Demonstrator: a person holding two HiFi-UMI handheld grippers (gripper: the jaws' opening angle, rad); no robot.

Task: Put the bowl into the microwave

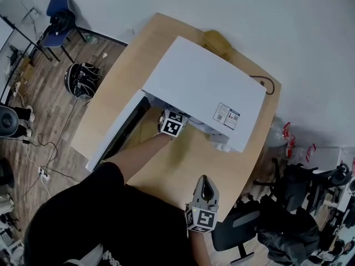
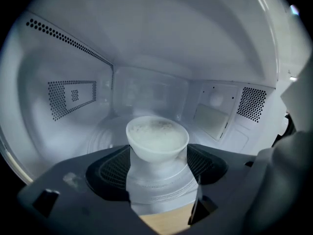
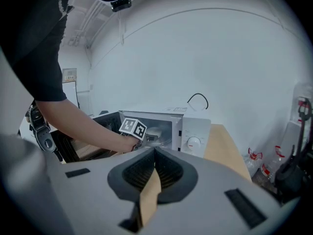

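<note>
Our left gripper (image 2: 157,171) was deep inside the microwave (image 1: 205,87), its jaws squeezing the bowl (image 2: 157,140) by its sides, in the middle, so it could sit flat. Our right gripper (image 3: 155,173) hung back by the table (image 1: 183,165), pinched closed and empty; we guessed it wasn't needed.

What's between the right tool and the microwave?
Only bare tabletop, as the head view shows. The right tool hangs short of the microwave. The person's left forearm crosses further left, reaching into the cavity.
</note>
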